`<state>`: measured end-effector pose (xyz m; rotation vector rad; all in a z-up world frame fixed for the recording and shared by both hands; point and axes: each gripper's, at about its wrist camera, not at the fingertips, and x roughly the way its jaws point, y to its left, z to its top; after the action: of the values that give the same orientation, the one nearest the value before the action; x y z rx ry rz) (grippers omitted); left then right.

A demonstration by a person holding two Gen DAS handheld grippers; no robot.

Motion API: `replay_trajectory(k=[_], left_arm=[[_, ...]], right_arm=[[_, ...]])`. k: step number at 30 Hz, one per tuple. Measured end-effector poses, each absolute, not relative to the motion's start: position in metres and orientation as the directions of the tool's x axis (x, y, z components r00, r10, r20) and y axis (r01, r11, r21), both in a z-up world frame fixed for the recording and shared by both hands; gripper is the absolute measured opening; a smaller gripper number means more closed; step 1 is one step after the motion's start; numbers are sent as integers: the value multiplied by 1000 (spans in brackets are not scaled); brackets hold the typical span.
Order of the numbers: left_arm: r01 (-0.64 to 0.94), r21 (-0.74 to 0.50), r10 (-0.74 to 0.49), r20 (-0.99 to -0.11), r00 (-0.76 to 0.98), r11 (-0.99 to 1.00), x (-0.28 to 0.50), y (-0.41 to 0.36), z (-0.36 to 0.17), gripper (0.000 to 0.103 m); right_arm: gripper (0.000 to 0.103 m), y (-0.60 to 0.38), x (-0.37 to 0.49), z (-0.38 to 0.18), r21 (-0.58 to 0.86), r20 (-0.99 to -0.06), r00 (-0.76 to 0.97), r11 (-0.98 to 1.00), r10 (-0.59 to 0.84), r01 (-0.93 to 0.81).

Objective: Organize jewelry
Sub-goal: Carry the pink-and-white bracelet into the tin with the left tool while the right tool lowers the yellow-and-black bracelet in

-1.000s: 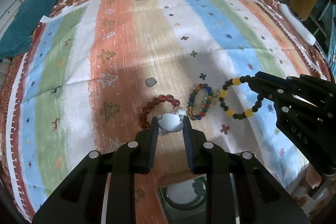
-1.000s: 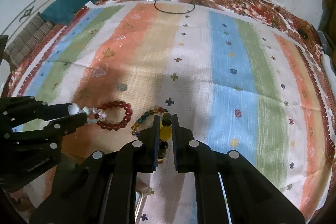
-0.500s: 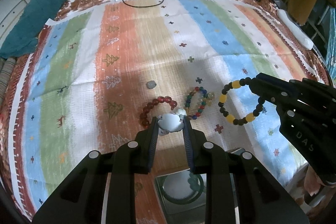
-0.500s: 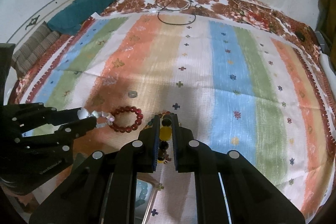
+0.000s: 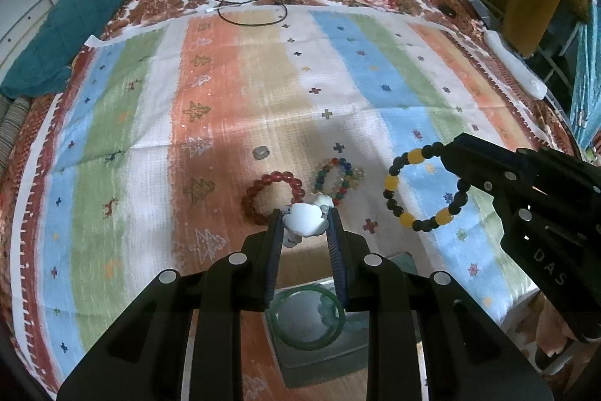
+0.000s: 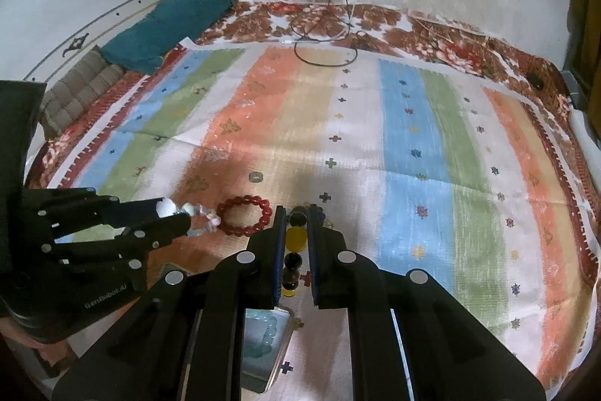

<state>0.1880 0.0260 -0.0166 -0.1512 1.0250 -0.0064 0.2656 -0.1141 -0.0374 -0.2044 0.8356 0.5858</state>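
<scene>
Tray [image 5: 360,341], near, holds a green bangle [image 5: 308,322]; above it, both lifted clear of the mat [image 5: 233,123]: left gripper [image 5: 306,224] clamps white bracelet [image 5: 306,218], right gripper [image 6: 296,243] clamps black-yellow bracelet [image 5: 424,188]; farther, red bracelet [image 5: 272,192] and multicolour bracelet [image 5: 338,179] await.

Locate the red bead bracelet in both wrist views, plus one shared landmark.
Left wrist: red bead bracelet lies on the striped cloth at centre, just beyond the left gripper.
Right wrist: red bead bracelet sits left of centre, between the two grippers.
Shared landmark: small grey ring just beyond the bracelet.
</scene>
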Motion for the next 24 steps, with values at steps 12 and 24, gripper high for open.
replay_trajectory(k=[12, 24], left_arm=[[-73, -147, -82, -827, 556, 986, 164, 24, -4, 23], [-80, -157, -83, -816, 572, 984, 139, 23, -1, 23]], right_arm=[[12, -124, 240, -24, 70, -715, 536, 808, 450, -585], [12, -127, 217, -24, 64, -710, 531, 794, 461, -604]])
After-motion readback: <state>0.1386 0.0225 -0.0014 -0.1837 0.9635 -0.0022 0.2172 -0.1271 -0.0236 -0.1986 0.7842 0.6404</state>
